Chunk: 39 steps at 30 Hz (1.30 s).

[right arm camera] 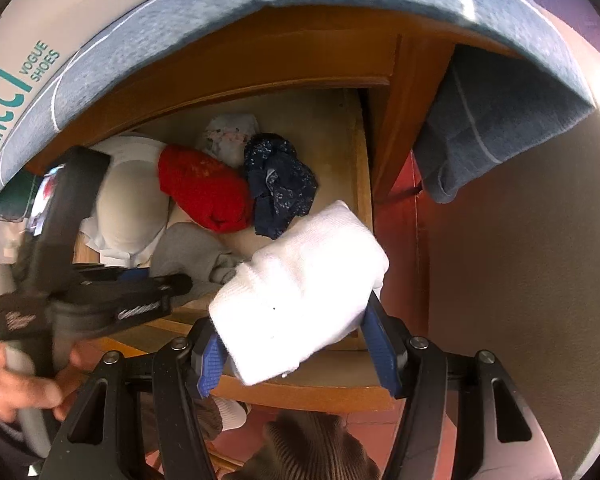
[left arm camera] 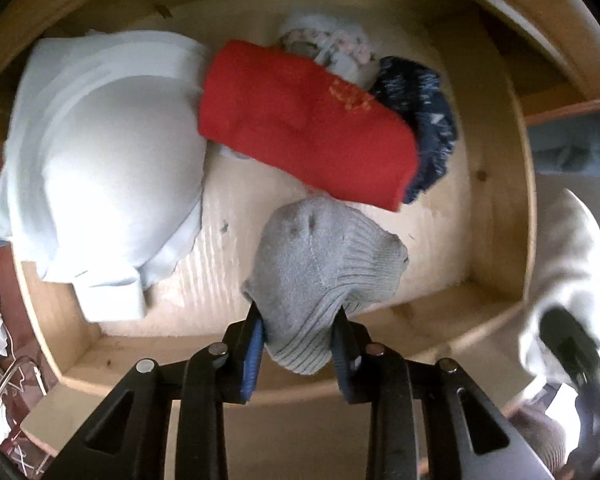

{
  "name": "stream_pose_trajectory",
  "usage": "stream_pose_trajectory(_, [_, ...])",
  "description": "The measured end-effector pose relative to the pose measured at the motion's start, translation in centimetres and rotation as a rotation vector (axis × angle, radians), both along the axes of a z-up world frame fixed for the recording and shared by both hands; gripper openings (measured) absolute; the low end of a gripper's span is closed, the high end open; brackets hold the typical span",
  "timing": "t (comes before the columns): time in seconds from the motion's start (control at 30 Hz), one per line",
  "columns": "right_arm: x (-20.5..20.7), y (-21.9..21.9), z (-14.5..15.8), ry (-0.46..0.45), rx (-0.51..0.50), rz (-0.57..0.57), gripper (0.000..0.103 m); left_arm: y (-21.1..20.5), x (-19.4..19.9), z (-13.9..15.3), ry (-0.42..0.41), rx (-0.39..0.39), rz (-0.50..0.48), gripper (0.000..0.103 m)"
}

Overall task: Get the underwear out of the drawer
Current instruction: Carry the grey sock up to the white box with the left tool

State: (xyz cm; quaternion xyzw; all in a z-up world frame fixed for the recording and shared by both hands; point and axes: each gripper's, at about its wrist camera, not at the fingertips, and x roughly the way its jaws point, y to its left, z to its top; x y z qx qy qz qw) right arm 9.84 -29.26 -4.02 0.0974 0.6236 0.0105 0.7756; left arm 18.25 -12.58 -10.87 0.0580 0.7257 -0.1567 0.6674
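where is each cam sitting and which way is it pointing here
Left wrist: sits on the left gripper, looking straight down into the wooden drawer; its jaws pinch a grey sock, and the right gripper shows at the right edge.
Right wrist: sits on the right gripper, looking steeply down at the drawer front; its jaws hold a white sock, with the left gripper and the person's hand at left.
Shared: drawer, grey sock, red garment, dark blue garment.

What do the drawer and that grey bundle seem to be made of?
The drawer looks like pale, unpainted wood: grain and a knot show on its wall. The grey bundle seems a ribbed knit, perhaps cotton; rows of ribbing and a stitched seam are visible.
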Motion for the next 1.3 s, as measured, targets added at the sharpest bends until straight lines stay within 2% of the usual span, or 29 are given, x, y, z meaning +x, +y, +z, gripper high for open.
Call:
stream_pose_trajectory(0.13, [-0.1, 0.4, 0.2, -0.017, -0.018, 0.007, 0.057, 1.4, -0.8, 2.2, -0.060, -0.020, -0.021, 0.030])
stream_pose_trajectory(0.3, [-0.4, 0.8, 0.7, -0.054, -0.041, 0.017, 0.057, 2.5, -2.9, 5.2, -0.173, -0.040, -0.053, 0.030])
stream_pose_trajectory(0.6, [-0.4, 1.7, 1.4, -0.084, -0.077, 0.039, 0.057, 5.9, -7.0, 9.2, -0.427, -0.051, -0.068, 0.030])
stream_pose_trajectory(0.73, [-0.6, 1.7, 1.5, -0.085, -0.090, 0.036, 0.057, 6.9, -8.8, 12.4, -0.539, -0.081, -0.070, 0.030])
stream_pose_trajectory(0.87, [-0.5, 1.6, 1.5, -0.085, -0.104, 0.034, 0.057, 7.5, -9.9, 14.1, -0.596, -0.134, -0.060, 0.030])
stream_pose_trajectory(1.03, [-0.7, 1.7, 1.6, -0.086, -0.123, 0.036, 0.057, 9.7, -10.9, 18.0, -0.675, -0.170, -0.057, 0.030])
stream_pose_trajectory(1.3, [-0.8, 2.0, 1.6, -0.090, -0.131, 0.042, 0.057, 11.8, -11.1, 28.3, -0.879, -0.189, -0.066, 0.030])
